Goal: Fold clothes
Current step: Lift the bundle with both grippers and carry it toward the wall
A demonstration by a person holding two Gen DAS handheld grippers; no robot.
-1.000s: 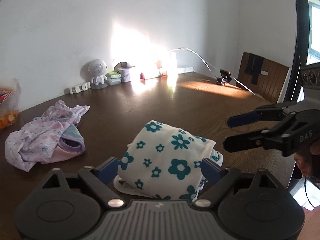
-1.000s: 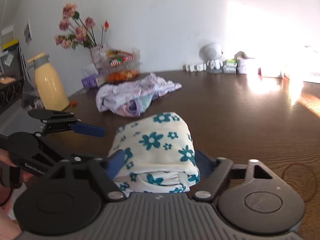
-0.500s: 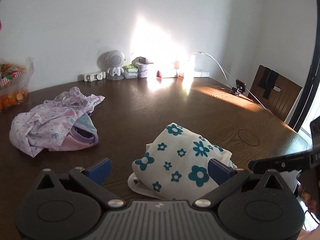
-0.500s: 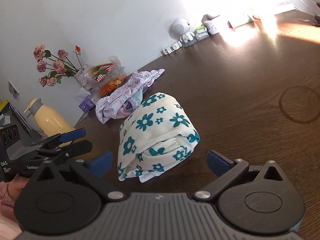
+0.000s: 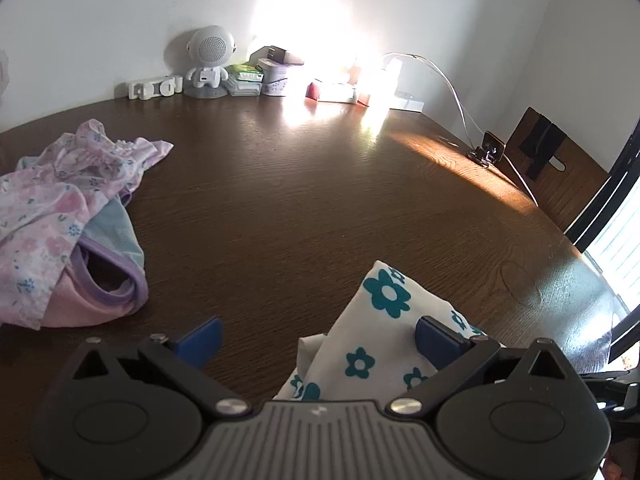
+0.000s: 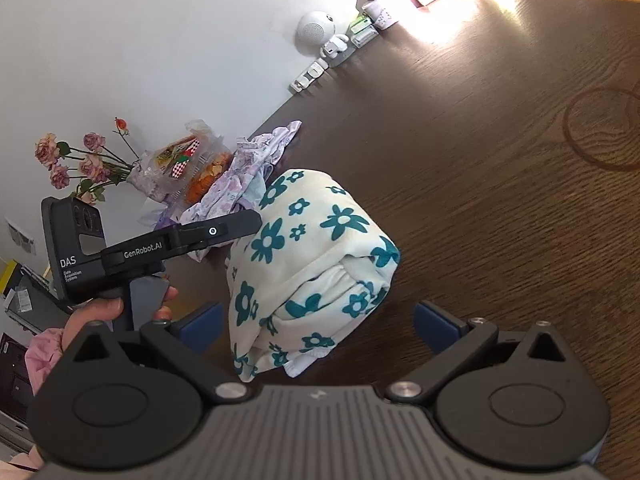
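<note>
Left of the scene: we see a crumpled pink floral garment (image 5: 60, 208) lying loose on the table (image 5: 320, 200), with a light blue piece (image 5: 116, 236) tucked into it, not yet folded.
Far edge: a small white robot figure (image 5: 210, 60) and some boxes stand along the wall, well apart from the clothes.
Left hand-held gripper (image 5: 318, 340): its fingers are spread wide and pinch nothing; bare table shows between them, and only the right finger overlaps the near bundle's edge.
Task's thing: the white garment with teal flowers (image 6: 316, 264) sits folded into a compact bundle near us on the table, right of the pink heap.
Right hand-held gripper (image 6: 318, 326): spread wide as well, with the bundle lying ahead between the fingers but not pressed by either.
Step in hand: we judge the flowered piece finished and let go, with both tools free of it.
Next move: we would expect to turn left toward the pink heap, which calls for picking out one garment by an edge and laying it flat on the open table before any fold.
</note>
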